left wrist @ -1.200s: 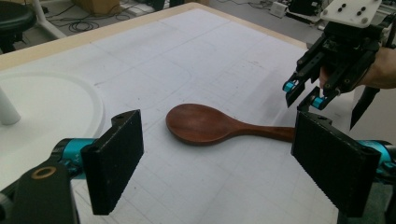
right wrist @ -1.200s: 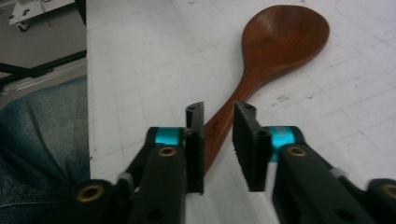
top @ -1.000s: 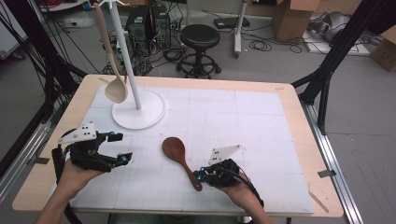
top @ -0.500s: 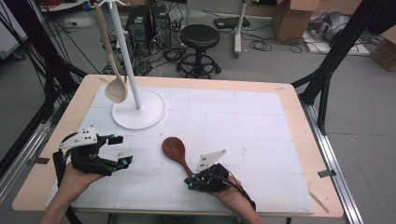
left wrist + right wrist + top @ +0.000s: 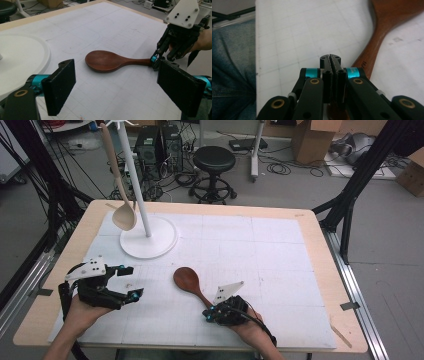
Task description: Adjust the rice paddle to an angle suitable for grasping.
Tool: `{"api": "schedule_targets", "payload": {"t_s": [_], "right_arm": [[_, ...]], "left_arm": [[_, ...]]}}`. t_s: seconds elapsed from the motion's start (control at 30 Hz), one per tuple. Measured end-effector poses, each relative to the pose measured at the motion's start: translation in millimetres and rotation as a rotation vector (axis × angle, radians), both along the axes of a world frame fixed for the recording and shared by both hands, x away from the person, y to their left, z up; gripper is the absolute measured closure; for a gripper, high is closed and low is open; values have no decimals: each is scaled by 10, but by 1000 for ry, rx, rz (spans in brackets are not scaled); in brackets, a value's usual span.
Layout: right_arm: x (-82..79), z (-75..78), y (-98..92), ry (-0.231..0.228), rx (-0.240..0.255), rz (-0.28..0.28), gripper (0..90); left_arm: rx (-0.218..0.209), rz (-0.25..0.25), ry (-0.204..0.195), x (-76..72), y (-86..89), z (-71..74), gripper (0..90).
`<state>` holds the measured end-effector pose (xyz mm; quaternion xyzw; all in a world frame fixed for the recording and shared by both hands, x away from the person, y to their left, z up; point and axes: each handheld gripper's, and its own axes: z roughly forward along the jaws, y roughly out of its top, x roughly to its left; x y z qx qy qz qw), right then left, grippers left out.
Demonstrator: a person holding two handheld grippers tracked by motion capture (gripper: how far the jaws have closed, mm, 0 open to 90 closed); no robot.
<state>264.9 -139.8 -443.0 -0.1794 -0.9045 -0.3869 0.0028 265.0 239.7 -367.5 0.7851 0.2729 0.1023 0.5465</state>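
Wooden table [image 5: 320, 250] topped by a white gridded mat [image 5: 260, 250]. Beyond its far edge, ahead of both grippers: grey floor [image 5: 280, 185] strewn with black cables [image 5: 285, 168], a black round stool [image 5: 214, 159], computer towers [image 5: 159, 142], cardboard boxes [image 5: 311, 140]. Black frame struts [image 5: 367, 170] rise to the right; an aluminium rail [image 5: 360, 290] flanks the table's right edge.
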Motion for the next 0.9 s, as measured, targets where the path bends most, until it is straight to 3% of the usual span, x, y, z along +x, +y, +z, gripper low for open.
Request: {"api": "schedule_targets", "payload": {"t_s": [0.6, 0.67, 0.9], "right_arm": [[145, 11, -405, -24, -9, -118, 886], [142, 22, -427, -14, 9, -125, 865], [184, 185, -391, -53, 74, -134, 787]], "left_arm": [[1, -19, 3, -10, -52, -5, 158], [1, -19, 2, -9, -49, -2, 158], [4, -21, 2, -3, -50, -6, 157]]}}
